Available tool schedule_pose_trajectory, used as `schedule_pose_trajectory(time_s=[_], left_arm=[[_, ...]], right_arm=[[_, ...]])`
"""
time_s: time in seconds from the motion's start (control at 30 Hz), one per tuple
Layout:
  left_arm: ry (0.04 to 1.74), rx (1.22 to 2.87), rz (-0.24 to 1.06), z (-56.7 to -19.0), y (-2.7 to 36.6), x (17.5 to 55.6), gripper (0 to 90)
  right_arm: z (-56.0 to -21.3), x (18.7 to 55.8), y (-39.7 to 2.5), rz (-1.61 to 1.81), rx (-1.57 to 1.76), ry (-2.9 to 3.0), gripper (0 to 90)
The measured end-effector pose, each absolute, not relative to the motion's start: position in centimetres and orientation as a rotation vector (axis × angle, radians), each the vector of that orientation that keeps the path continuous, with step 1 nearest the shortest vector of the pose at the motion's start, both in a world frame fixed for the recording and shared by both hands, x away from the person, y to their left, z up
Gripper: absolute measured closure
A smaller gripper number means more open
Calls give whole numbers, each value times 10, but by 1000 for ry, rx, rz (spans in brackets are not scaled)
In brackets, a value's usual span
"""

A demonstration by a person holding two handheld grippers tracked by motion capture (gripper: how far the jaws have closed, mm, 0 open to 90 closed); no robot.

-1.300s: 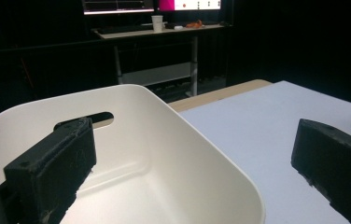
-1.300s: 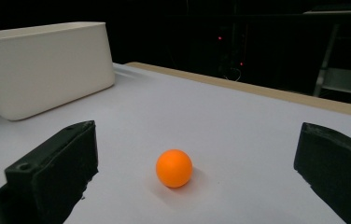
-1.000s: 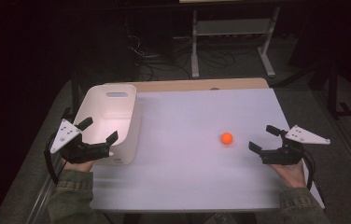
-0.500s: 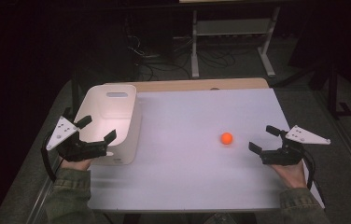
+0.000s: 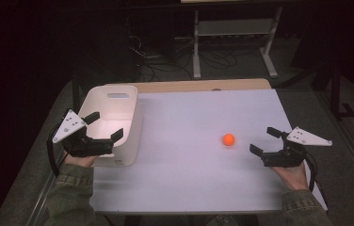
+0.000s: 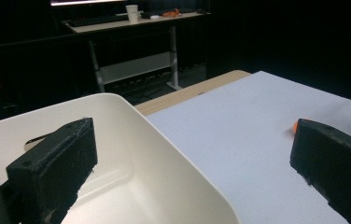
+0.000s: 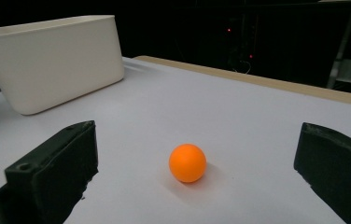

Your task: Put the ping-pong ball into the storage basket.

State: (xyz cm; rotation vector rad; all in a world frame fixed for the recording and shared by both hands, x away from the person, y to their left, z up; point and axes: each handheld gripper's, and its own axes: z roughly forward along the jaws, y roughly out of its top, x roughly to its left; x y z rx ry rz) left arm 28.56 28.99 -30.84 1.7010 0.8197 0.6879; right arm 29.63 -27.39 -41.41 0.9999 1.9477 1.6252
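While looking down from the high view: orange ball (image 5: 229, 139) sitting alone on the white table (image 5: 189, 179), right of centre, a little ahead and to the left of the right gripper (image 5: 263, 141), not touching it. Right gripper's jaws spread wide, nothing between them. Left gripper (image 5: 104, 126) over at the white bin (image 5: 127, 141), jaws also wide apart and empty, one jaw over the bin's inside, the other near its table-side rim.

Switching to the right gripper view: ball (image 7: 187, 162) dead centre between the two black jaws, resting on the table with a soft shadow under it, clear of both. Bin (image 7: 57, 60) seen from the side here, well apart from the ball, plain walls, standing flat.

From the left gripper view: inside of the bin (image 6: 131, 186), smooth and bare as far as can be seen, with a handle slot partly hidden by the jaw. Just a sliver of orange (image 6: 295, 125) peeking past the right-hand jaw, far across the table.

Surface-wise: white top with a wooden strip (image 5: 203, 85) along the far edge. Room pretty dark, cables on the floor (image 5: 165, 56), a metal-framed desk (image 5: 234, 28) behind, and a paper cup (image 6: 132, 12) on it.
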Motion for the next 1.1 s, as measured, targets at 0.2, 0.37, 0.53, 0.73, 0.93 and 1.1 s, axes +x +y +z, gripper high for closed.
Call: schedule_pose_trajectory(time_s=[0.2,0.37,0.53,0.73,0.93,1.1], left_arm=[[789,1752,670,-302,282,289,0],[768,1781,656,-297,275,293,0],[746,1793,638,-291,270,297,0],[728,1812,610,-286,265,304,0],[708,1860,580,-283,258,310,0],[698,1885,567,-281,252,315,0]], right_arm=[[-414,297,-273,1624,1002,1954,0],[-413,295,-275,1624,999,1924,0],[-414,296,-275,1619,1003,1936,0],[-414,296,-274,1611,1006,1933,0],[-414,297,-274,1606,1008,1937,0],[-415,297,-274,1603,1007,1939,0]])
